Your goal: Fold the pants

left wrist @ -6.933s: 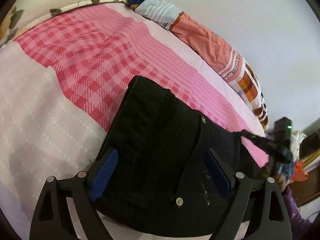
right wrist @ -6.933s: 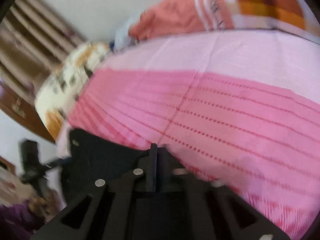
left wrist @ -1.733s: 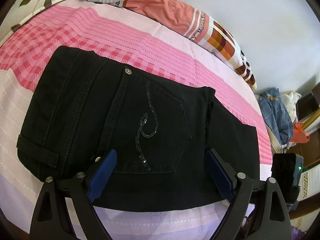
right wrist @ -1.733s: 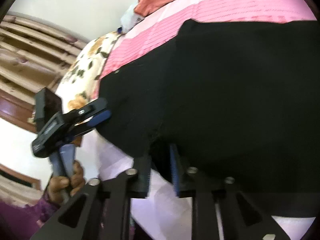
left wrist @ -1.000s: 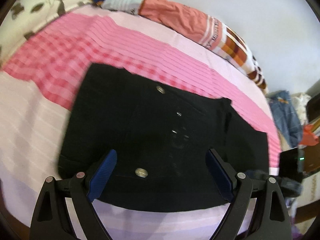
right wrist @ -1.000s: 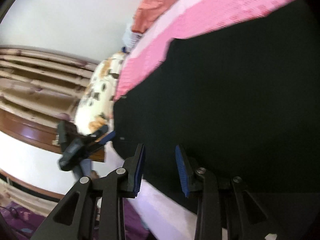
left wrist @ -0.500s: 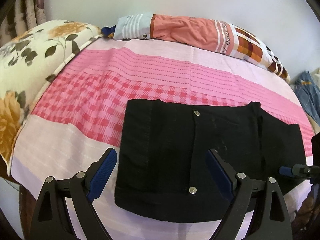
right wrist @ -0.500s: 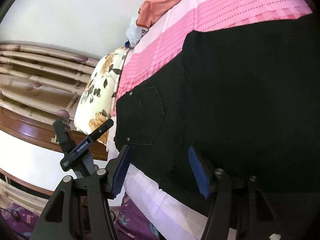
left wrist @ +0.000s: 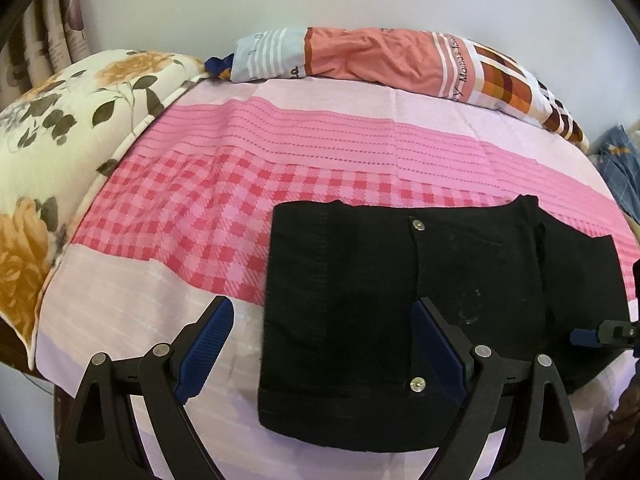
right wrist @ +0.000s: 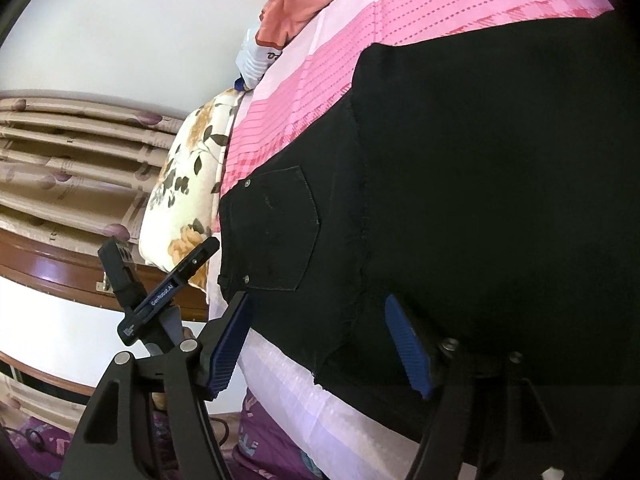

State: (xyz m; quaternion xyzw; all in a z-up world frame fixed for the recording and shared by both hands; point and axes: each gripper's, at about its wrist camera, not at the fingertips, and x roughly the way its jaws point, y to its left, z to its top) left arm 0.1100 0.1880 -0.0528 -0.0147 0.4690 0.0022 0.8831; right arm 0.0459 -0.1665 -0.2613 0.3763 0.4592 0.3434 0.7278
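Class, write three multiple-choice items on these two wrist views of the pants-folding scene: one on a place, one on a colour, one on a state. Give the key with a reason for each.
1. Where do the pants lie?
A. on the pink bedsheet
B. on the flowered pillow
C. on the floor

2. What colour are the pads on the left gripper?
A. red
B. blue
C. white

3. How does the right gripper stand to the pants?
A. clamped shut on a corner and lifting it
B. jaws apart and opening, with the near edge of the pants between them, pads not pressing
C. shut, far from the pants

Key: 1 A, the black cloth lies folded flat on the checked and striped sheet. 2 B, both pads show blue against the black frame. 3 B, a clear gap shows on each side of the cloth edge.
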